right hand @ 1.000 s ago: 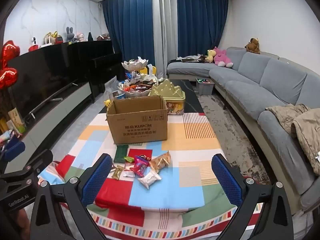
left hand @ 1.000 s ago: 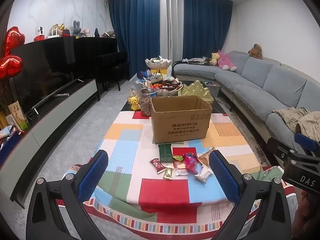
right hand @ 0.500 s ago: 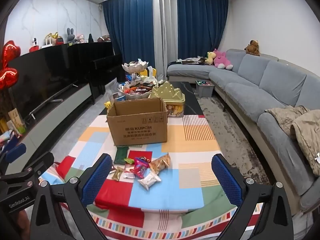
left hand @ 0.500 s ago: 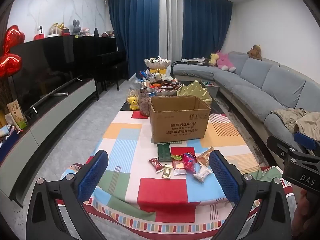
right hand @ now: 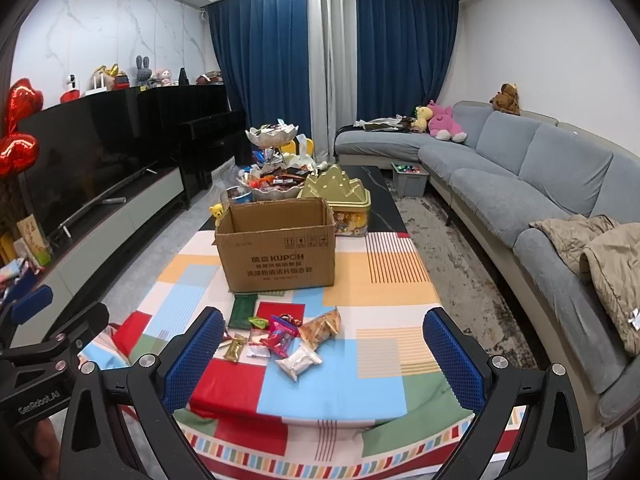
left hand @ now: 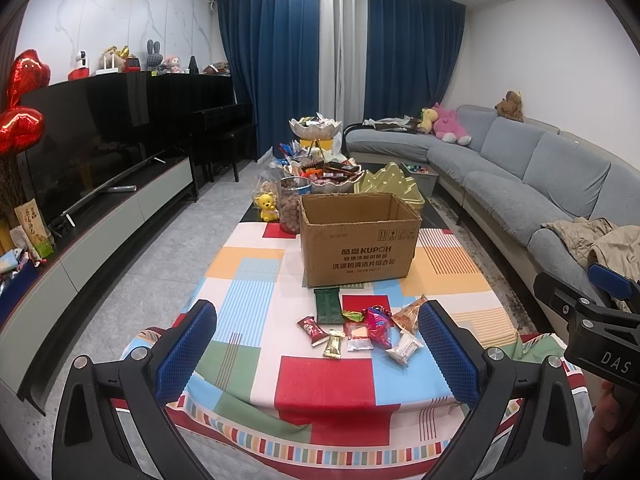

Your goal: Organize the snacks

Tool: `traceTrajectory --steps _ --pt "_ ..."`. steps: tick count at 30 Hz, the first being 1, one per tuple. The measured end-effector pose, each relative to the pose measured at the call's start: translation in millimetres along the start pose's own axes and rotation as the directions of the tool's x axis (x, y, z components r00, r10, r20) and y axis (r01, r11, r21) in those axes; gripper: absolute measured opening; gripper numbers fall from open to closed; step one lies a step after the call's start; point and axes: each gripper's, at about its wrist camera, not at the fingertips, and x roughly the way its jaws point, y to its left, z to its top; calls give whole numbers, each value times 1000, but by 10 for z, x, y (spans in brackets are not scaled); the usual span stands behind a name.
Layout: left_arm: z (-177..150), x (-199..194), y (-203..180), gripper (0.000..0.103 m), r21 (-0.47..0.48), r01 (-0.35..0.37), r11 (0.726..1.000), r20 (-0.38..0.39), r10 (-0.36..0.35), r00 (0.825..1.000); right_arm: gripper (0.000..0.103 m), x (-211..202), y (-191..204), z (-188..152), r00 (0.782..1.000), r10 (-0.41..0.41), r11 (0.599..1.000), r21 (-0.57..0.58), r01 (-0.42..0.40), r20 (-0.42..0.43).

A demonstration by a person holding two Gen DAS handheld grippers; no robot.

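2 tongs (left hand: 316, 348) (right hand: 323, 350) spread apart, empty; 1 cardboard box (left hand: 358, 236); 8 snack packets (left hand: 362, 330).

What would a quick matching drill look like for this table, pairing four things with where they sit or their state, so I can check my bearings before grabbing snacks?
Things:
1. cardboard box
2. dark green packet
3. gold tin
4. left tongs

Places or states:
A. behind the box, on its right side
B. open-topped, in the middle of the patchwork tablecloth
C. open and holding nothing, short of the snack pile
D. flat on the cloth just in front of the box

Pairs: 1-B, 2-D, 3-A, 4-C
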Motion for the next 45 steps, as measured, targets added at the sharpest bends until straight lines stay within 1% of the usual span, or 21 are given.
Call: traceTrajectory --steps 1,2,45 --pt "-2 0 -1 103 1 1 1000 0 -1 1000 101 -72 6 77 1000 1 1000 -2 -1 4" --pt "-4 1 -1 103 1 1 1000 0 -1 1000 101 -74 2 83 1000 1 1000 -1 -1 3" --pt "-4 10 5 103 -2 1 1000 0 -1 1000 101 -62 -6 44 1000 -2 1000 -6 2 11"
